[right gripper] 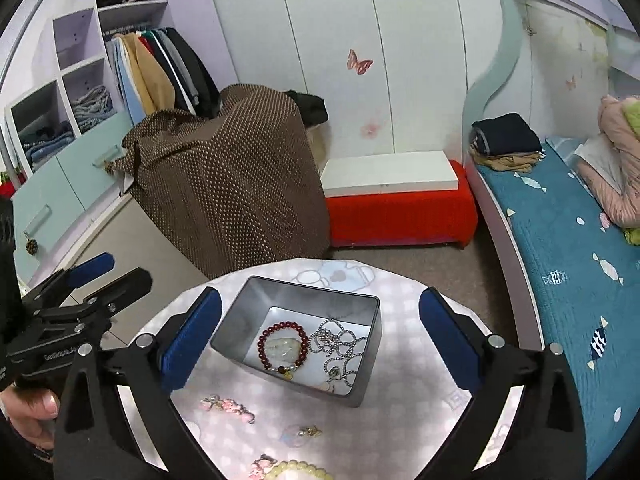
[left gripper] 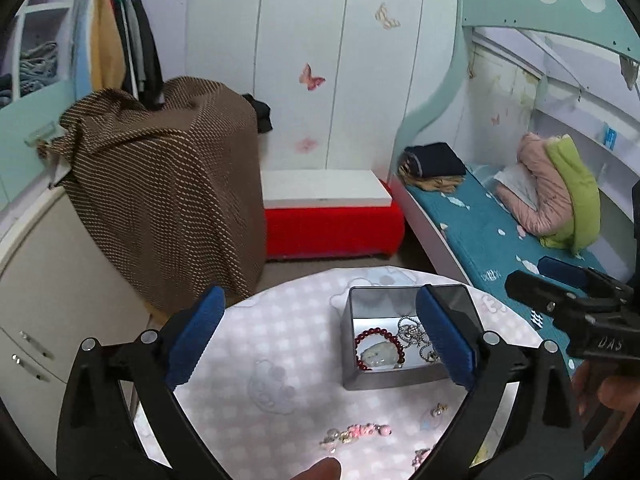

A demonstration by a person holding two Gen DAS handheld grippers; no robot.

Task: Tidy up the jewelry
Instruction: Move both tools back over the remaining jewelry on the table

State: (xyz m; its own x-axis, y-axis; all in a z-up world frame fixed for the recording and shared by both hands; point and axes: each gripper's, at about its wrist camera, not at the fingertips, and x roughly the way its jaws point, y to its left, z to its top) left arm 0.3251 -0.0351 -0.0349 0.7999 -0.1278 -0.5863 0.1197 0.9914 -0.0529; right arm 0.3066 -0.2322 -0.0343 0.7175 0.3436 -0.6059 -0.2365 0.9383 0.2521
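A grey metal box [right gripper: 304, 376] [left gripper: 384, 378] stands on the round table with a pink checked cloth [right gripper: 404, 420] [left gripper: 280, 344]. Inside lie a dark red bead bracelet [right gripper: 283, 346] [left gripper: 378, 346] with a pale pendant and a silver chain [right gripper: 340, 346] [left gripper: 412, 330]. Loose on the cloth in front of the box are a pink charm bracelet [right gripper: 228, 404] [left gripper: 358, 432], a small gold earring [right gripper: 310, 431] [left gripper: 438, 410] and a pale yellow bead bracelet [right gripper: 298, 470]. My left gripper [left gripper: 320, 340] is open and empty above the table. My right gripper [right gripper: 320, 340] is open and empty above the box.
A brown dotted cloth covers a bulky object [right gripper: 236, 184] beyond the table. A red bench with a white box [right gripper: 396, 200] stands at the back wall. A bed with a blue cover [right gripper: 568, 248] runs along the right. Wardrobe shelves [right gripper: 80, 92] are at the left.
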